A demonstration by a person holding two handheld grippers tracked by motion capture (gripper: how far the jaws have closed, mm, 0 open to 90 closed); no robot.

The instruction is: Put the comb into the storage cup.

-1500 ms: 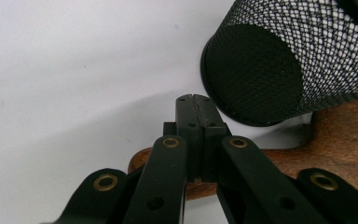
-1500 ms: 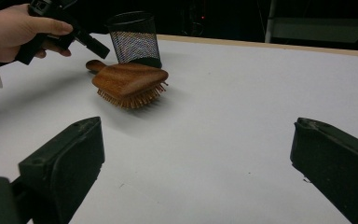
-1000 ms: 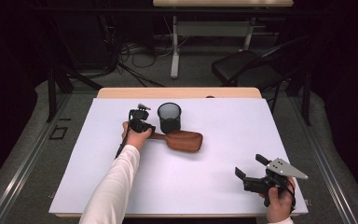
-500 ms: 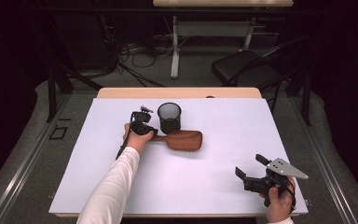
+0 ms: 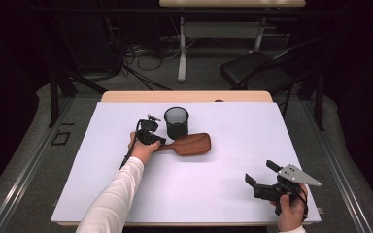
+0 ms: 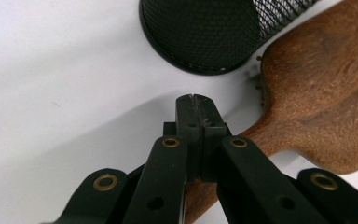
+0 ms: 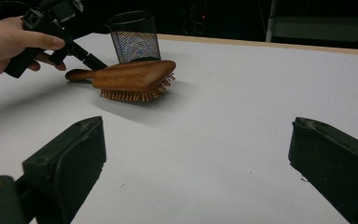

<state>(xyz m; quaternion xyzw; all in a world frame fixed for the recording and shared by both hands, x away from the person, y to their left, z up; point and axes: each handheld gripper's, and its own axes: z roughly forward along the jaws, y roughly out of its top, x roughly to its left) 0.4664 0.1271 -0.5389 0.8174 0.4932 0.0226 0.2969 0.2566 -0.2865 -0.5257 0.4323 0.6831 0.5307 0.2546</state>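
Hairbrush, wooden, lies bristles-down mid-worktop, head just beside the black mesh cup, handle pointing toward my left hand. Left gripper has its fingers closed together, tips down at the handle near the neck; I can't tell whether they pinch the wood or just sit over it. Right gripper sits well apart at the near right corner, fingers wide open on nothing.
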